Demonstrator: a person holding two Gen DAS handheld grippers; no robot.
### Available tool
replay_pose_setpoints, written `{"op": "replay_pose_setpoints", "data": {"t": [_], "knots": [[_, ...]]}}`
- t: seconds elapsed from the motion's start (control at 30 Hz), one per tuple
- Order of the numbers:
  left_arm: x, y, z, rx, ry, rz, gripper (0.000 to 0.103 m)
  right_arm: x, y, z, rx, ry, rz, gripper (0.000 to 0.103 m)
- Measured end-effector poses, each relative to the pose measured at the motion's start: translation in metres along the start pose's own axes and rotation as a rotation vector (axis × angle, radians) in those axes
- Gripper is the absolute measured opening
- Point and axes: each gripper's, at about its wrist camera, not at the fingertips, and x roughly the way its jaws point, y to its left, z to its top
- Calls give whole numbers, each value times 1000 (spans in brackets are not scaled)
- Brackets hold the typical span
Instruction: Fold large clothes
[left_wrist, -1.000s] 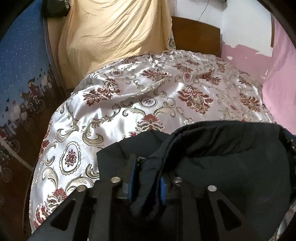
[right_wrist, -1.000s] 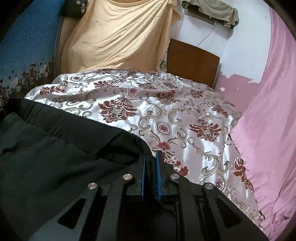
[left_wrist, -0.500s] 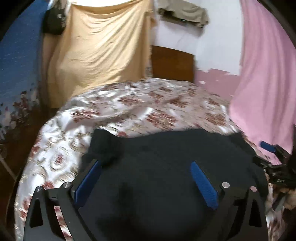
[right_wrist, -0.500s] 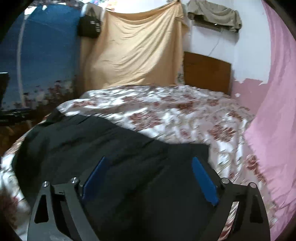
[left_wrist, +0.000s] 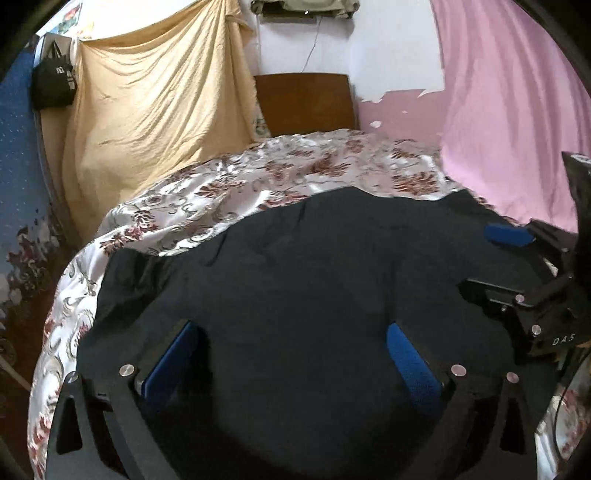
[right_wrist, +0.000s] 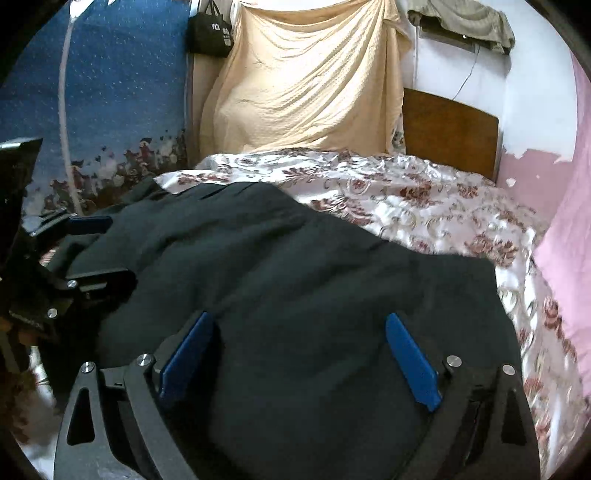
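Black garment (left_wrist: 295, 295), matte and softly creased, lying on the bed over a glossy floral satin bedspread (left_wrist: 229, 192). Left gripper (left_wrist: 291, 354) and right gripper (right_wrist: 299, 350): jaws just opened, now spread wide above the cloth, pinching nothing. Left view alone shows the right gripper at 3 o'clock; right view alone, a starry blue hanging (right_wrist: 122, 92) at 10 o'clock.

Bare floral bedspread (left_wrist: 280, 177) beyond black garment (left_wrist: 303, 280); pink curtain (left_wrist: 517, 110) rightward.
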Motion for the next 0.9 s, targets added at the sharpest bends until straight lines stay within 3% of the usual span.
{"op": "replay_pose_setpoints", "data": {"t": [0.23,0.47,0.73,0.9], "knots": [[41,26,18,-70,32,14,103,44,-28,22,42,39,-86,93],[66,65,20,-243,57,2,103,71,-54,28,80,57,-114,94],[100,93,11,-335,93,-34,103,108,-77,23,187,108,-37,102],[110,96,5,-370,66,-60,103,122,-83,14,241,118,25,102]]}}
